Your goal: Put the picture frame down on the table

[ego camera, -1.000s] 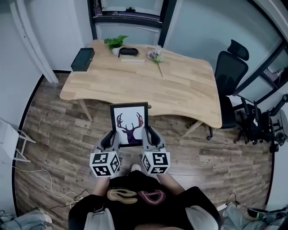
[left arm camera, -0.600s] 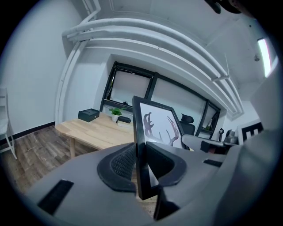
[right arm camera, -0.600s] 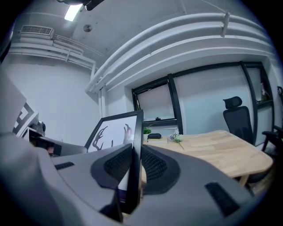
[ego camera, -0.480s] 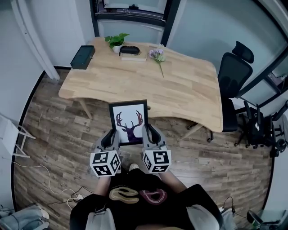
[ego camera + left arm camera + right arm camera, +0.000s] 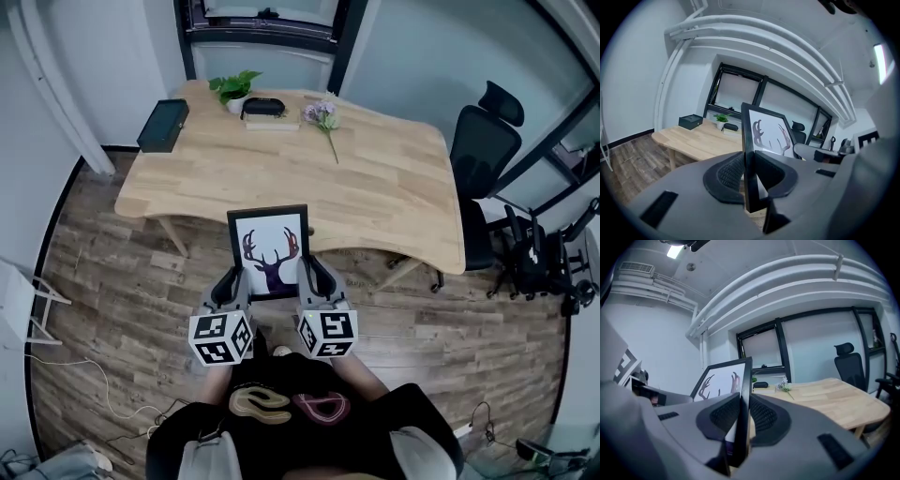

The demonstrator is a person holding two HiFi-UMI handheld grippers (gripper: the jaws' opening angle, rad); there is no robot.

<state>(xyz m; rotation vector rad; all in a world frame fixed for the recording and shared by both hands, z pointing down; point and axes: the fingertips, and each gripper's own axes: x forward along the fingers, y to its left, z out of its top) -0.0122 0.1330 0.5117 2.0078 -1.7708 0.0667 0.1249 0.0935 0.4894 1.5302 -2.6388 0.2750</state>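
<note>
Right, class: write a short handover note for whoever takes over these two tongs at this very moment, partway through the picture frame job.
Left tongs: shut on the picture frame, at its left edge.
Right tongs: shut on its right edge.
Frame: held in the air, deer print facing the person, just short of the wooden table.
Done: frame gripped on both sides.
Left: set it down, probably on the bare near part of the table, then open both tongs.

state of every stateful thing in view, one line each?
Black-framed deer picture frame: upright, held off the wooden table by both side edges.
Left gripper: shut on the frame's left edge.
Right gripper: shut on its right edge.
Black rectangular box: closed, on the table.
Purple flower sprig: lying flat.
</note>
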